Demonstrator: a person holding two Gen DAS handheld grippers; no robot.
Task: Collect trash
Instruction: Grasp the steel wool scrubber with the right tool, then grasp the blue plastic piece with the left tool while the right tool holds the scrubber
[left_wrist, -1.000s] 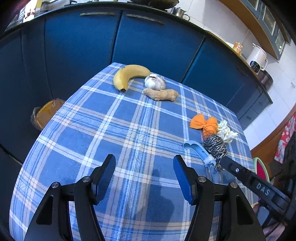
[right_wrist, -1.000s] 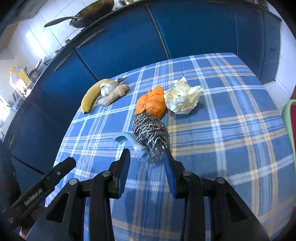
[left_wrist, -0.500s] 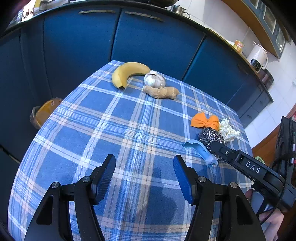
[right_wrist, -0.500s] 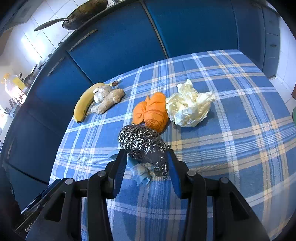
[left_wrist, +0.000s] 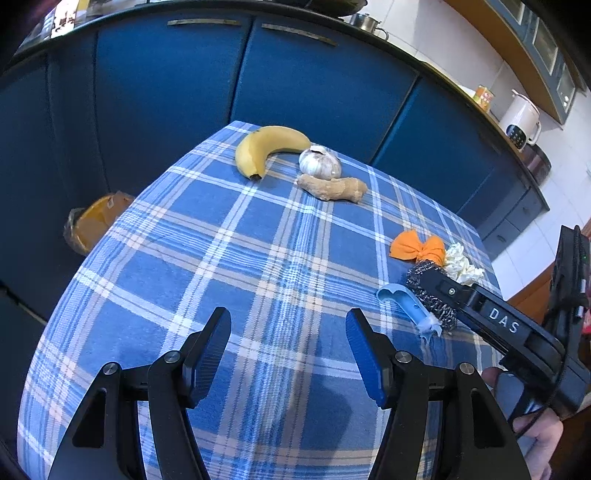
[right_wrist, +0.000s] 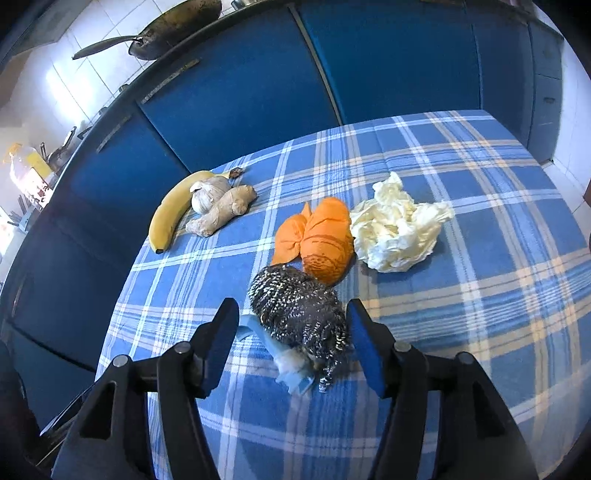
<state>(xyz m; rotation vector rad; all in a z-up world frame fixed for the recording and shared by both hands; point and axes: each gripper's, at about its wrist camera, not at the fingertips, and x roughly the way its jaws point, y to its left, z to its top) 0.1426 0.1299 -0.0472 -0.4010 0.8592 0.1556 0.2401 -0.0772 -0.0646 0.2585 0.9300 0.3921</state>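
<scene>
My right tool (right_wrist: 290, 341) is spread wide, one finger on each side of the steel-wool scrubber (right_wrist: 299, 314), not closed on it; pads look just clear of the wire, can't confirm contact. Scrubber sits low-centre in the right wrist view: dark grey wire ball with bright speckled glints, rounded, a frayed tail of strands trailing toward the bottom of the frame. A light blue plastic piece (right_wrist: 273, 345) lies touching its left side, with a torn, pale end near the tail.

Just above the scrubber, touching it: an orange wad (right_wrist: 325, 240), crumpled and knotted into two lobes. To its right, touching or just beside it: a crumpled cream-white paper wad (right_wrist: 397, 229).

Upper left of that view: banana (right_wrist: 168, 218), garlic bulb (right_wrist: 208, 192) and ginger root (right_wrist: 221, 210) clustered together, well apart from the trash group.

Everything rests on the surface (right_wrist: 480, 302), covered in blue-and-white plaid cloth.

My left tool (left_wrist: 288, 349) is also spread, gripping nothing, hovering over bare cloth in the lower middle of the left wrist view. In that view the scrubber is at right-centre, partly hidden behind the black finger of my right tool. An orange-lined bin (left_wrist: 92, 225) sits on the floor at left, below the surface edge.
</scene>
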